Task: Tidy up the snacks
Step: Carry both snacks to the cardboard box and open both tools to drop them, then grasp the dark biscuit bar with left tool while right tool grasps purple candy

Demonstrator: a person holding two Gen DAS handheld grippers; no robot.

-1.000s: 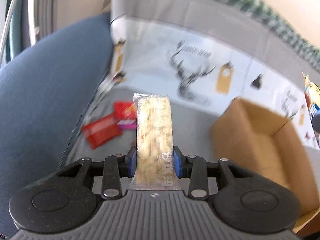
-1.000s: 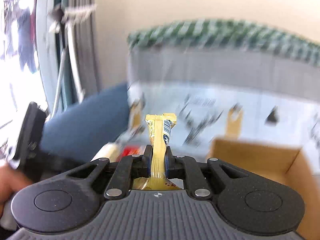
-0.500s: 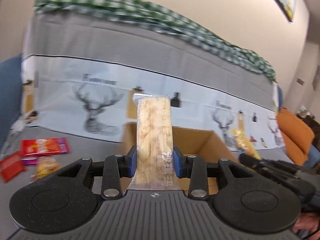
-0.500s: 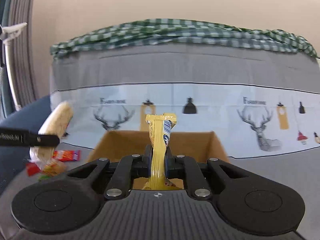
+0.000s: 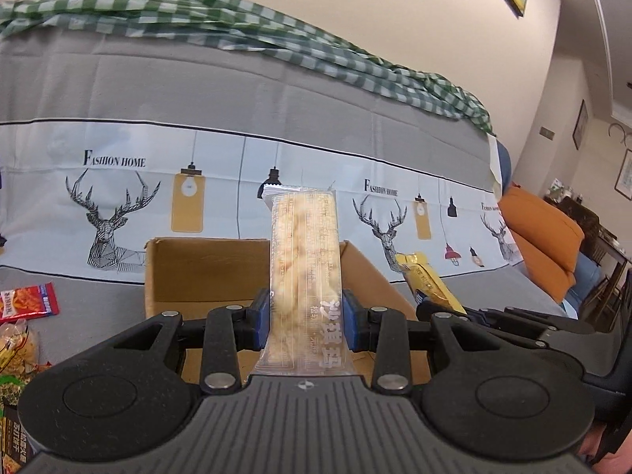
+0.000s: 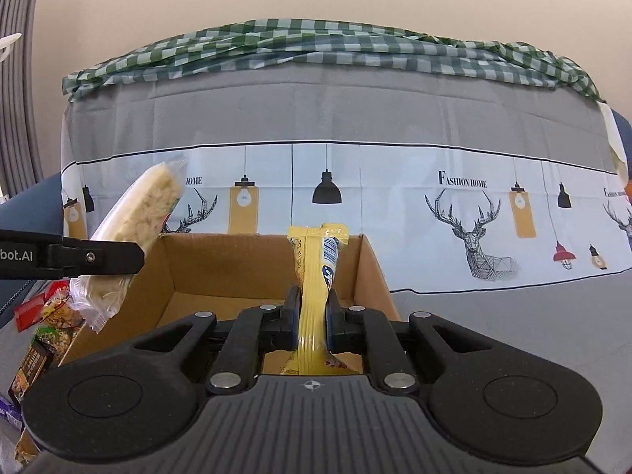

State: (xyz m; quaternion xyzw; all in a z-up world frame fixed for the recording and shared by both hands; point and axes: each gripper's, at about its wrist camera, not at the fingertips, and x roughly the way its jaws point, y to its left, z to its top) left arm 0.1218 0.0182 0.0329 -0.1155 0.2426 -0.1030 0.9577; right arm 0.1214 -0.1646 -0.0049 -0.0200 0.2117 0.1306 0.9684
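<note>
Two snack packs in hand, one per gripper, both poised over the open cardboard box (image 6: 189,272) on the grey sofa seat. The left gripper (image 5: 304,316) is clamped on the clear-wrapped rice crisp bar (image 5: 303,260), gripped low near its tail seal, so most of the pack stands up beyond the pads. The right gripper (image 6: 312,316) is squeezed tight on the yellow snack stick (image 6: 314,276), also near its lower end.

Both look light. The crisp bar is probably stiff but crumbly, so hard pinching risks cracking it. The film looks glossy and may slip, so a mid-body hold looks steadier than one on the seal. The yellow stick looks softer, its wrapper creased where pinched. More loose packets (image 5: 27,302) lie on the seat left of the box.
</note>
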